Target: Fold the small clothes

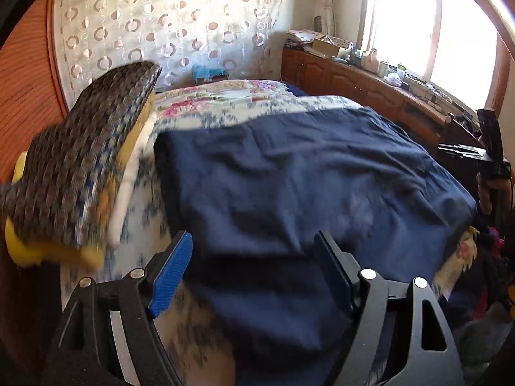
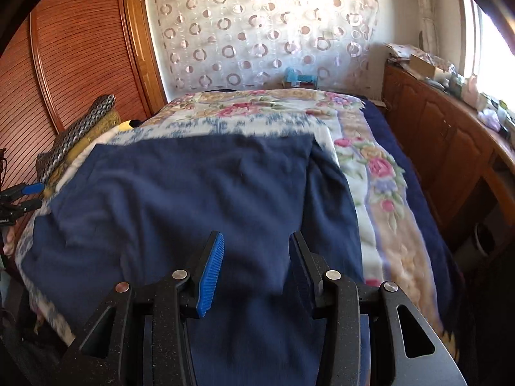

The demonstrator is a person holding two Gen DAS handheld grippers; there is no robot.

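A navy garment [image 2: 193, 199] is spread flat on the bed, over a floral blanket [image 2: 379, 173], wrinkled, with one flap folded over along its right side. The left claw [image 1: 252, 270] is held wide, nothing between its blue pads [image 1: 170, 276], above the garment's near edge. The right claw [image 2: 256, 270] is likewise parted with nothing gripped (cloth seen below it). A patterned cushion [image 1: 80, 167] lies at the bed's left side, blurred. A wooden cabinet [image 2: 444, 148] stands right of the bed.
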